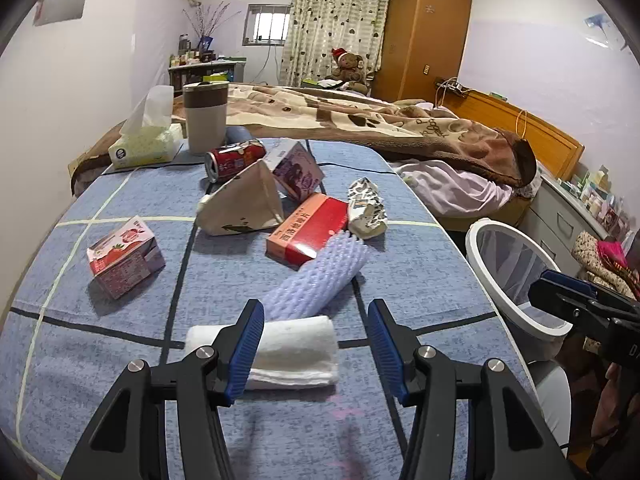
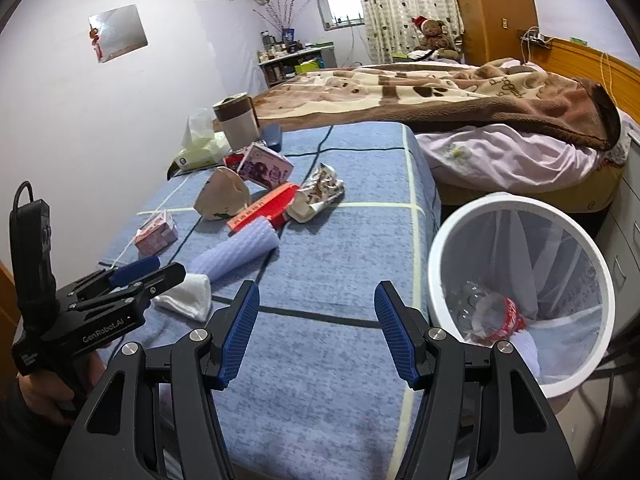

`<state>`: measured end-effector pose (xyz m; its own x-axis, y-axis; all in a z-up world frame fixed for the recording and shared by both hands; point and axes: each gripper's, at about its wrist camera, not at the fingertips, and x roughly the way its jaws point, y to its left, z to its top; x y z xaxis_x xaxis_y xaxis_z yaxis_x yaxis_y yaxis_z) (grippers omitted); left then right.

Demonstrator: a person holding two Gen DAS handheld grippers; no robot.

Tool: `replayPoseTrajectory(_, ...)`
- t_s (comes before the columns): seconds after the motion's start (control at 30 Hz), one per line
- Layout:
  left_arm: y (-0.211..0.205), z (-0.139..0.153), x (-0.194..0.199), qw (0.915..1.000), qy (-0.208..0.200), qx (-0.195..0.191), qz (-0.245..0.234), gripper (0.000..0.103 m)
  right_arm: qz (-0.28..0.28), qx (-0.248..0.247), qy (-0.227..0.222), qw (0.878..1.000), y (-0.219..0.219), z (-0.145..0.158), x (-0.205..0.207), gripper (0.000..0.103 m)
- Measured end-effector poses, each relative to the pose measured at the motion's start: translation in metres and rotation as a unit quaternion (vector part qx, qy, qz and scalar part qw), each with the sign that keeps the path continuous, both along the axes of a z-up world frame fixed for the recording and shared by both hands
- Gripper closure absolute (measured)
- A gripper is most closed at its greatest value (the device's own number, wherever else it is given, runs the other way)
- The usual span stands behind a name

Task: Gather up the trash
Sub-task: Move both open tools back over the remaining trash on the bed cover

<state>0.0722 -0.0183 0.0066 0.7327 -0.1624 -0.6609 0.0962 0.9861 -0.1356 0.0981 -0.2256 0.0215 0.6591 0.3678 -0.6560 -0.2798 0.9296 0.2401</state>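
Both hand-held grippers stand with their blue pads apart and nothing clamped. At the bottom of the left wrist view, the left gripper (image 1: 316, 344) has its jaws wide over a folded white cloth (image 1: 288, 354), which lies on the blue checked cover (image 1: 420, 264) between and behind the pads; whether the left pad touches it cannot be told. In the right wrist view, the right gripper (image 2: 316, 332) is likewise wide open above bare cover at the bottom centre, grasping nothing.

Trash lies scattered across the middle of the left wrist view: a lavender foam sleeve (image 1: 320, 276) just beyond the cloth, a red and orange box (image 1: 308, 230) touching the sleeve's far end, a crumpled wrapper (image 1: 366, 206) beside that box, a beige paper bag (image 1: 244, 204), a purple carton (image 1: 296, 170), a red can (image 1: 234, 158) on its side, and a pink strawberry carton (image 1: 126, 256) at centre left.

At the right of the right wrist view, a white bin (image 2: 436, 280) with a clear liner stands beside the cover's edge, and a crushed plastic bottle (image 2: 492, 314) lies inside it.
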Motion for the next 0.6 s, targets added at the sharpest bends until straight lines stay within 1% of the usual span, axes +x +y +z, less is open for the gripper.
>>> replayPoseTrajectory(0.23,0.016,-0.001,0.001,1.0000,-0.002,-0.001,0.010,0.049,0.006,0.002,0.007,1.000,0.009,-0.002,0.006,0.042)
replayPoseTrajectory(0.43,0.034,-0.007,0.007,0.9996,0.007,0.000,0.028,0.049,0.004,-0.004,0.016,1.000,0.015,-0.006,0.015,0.043)
replayPoseTrajectory(0.6,0.054,-0.006,0.013,0.9989,0.005,0.001,0.047,0.049,0.006,-0.006,0.015,1.000,0.021,-0.006,0.024,0.046)
